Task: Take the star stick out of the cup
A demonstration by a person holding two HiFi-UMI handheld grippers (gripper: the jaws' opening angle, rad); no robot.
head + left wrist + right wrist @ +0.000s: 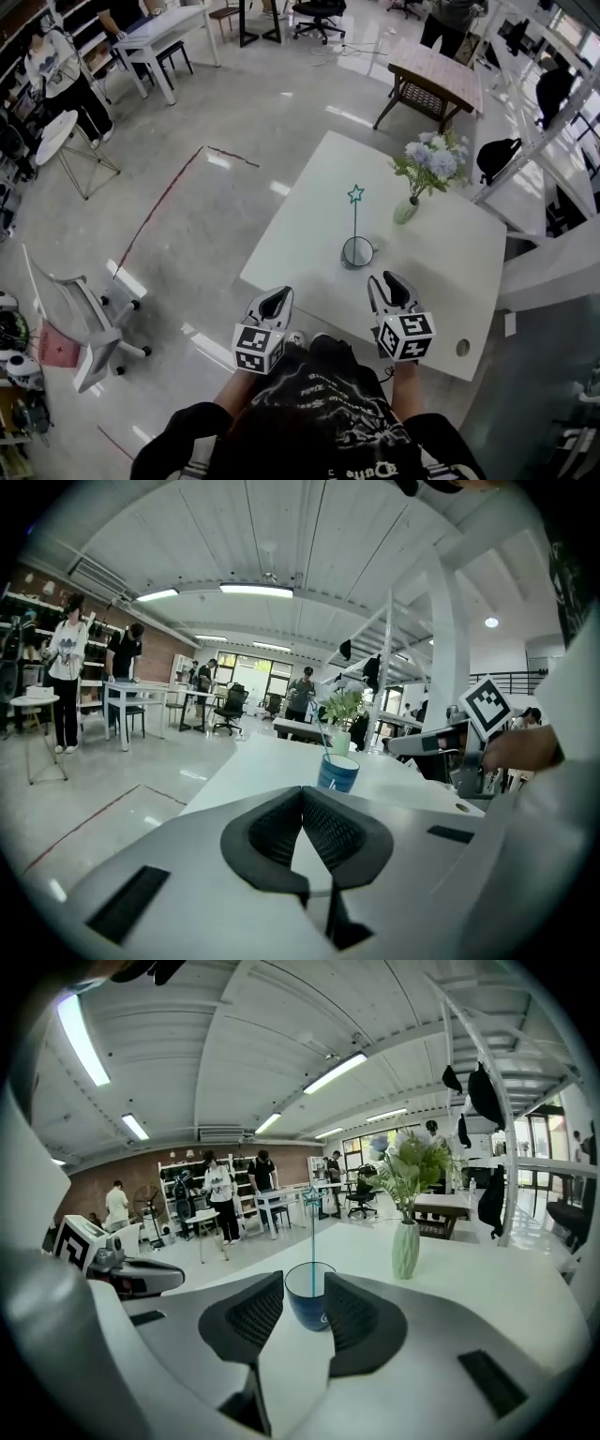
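Note:
A blue cup (357, 251) stands on the white table (309, 234). A thin teal star stick (355, 216) stands upright in the cup, its star at the top. My right gripper (387, 281) is just short of the cup and a little to its right, open and empty. In the right gripper view, the cup (311, 1305) and the star stick (312, 1241) show through the gap of the right gripper (304, 1282). My left gripper (279, 296) hovers at the table's near edge, shut on nothing. The left gripper view has the cup (337, 772) ahead of the left gripper (302, 791).
A pale green vase of flowers (412, 202) stands on the table behind and to the right of the cup. The table has a round hole (462, 347) near its right front corner. A white chair (89, 328) is on the floor to the left. People stand far off.

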